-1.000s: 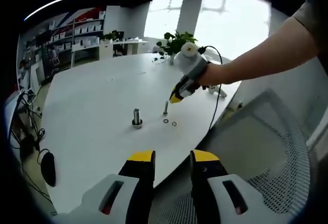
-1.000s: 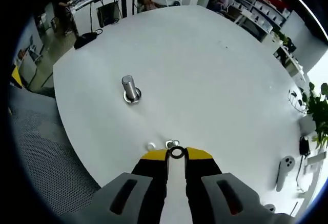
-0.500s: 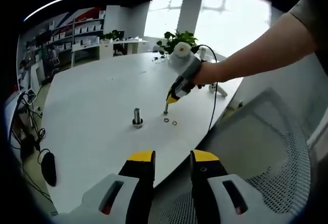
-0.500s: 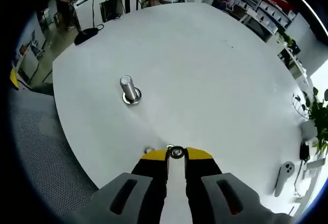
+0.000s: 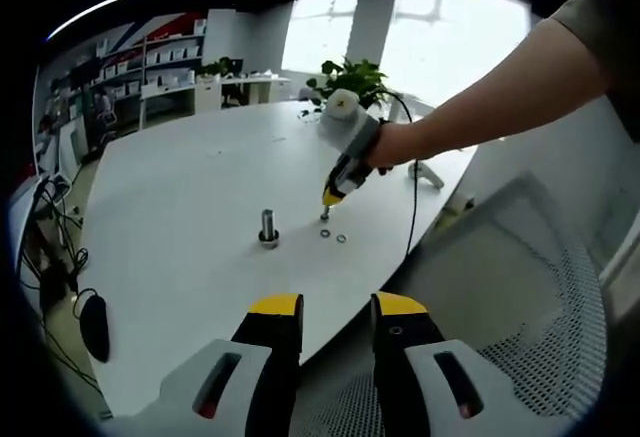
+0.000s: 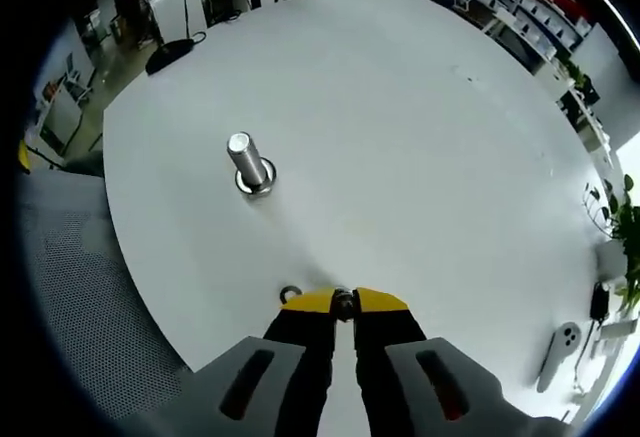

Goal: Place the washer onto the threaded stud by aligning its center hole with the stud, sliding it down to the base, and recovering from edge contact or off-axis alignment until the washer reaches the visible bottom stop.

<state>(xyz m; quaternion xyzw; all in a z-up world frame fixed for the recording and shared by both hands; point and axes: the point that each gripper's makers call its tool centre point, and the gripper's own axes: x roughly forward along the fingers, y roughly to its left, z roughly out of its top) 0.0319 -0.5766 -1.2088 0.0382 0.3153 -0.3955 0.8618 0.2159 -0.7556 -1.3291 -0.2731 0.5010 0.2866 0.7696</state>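
Ribbed steel stud (image 6: pixel 248 163); glossy white table (image 6: pixel 420 137)

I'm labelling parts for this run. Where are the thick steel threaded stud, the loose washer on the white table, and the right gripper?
Thick steel threaded stud (image 6: pixel 247 162), right gripper view, mid-shaft.
Loose washer (image 6: pixel 291 293), right gripper view, its ring.
Right gripper (image 6: pixel 343 303), right gripper view, between its yellow tips.

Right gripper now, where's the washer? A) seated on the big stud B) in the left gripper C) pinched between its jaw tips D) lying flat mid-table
C: the washer sits clamped between the right gripper's yellow jaw tips, well short of the stud.
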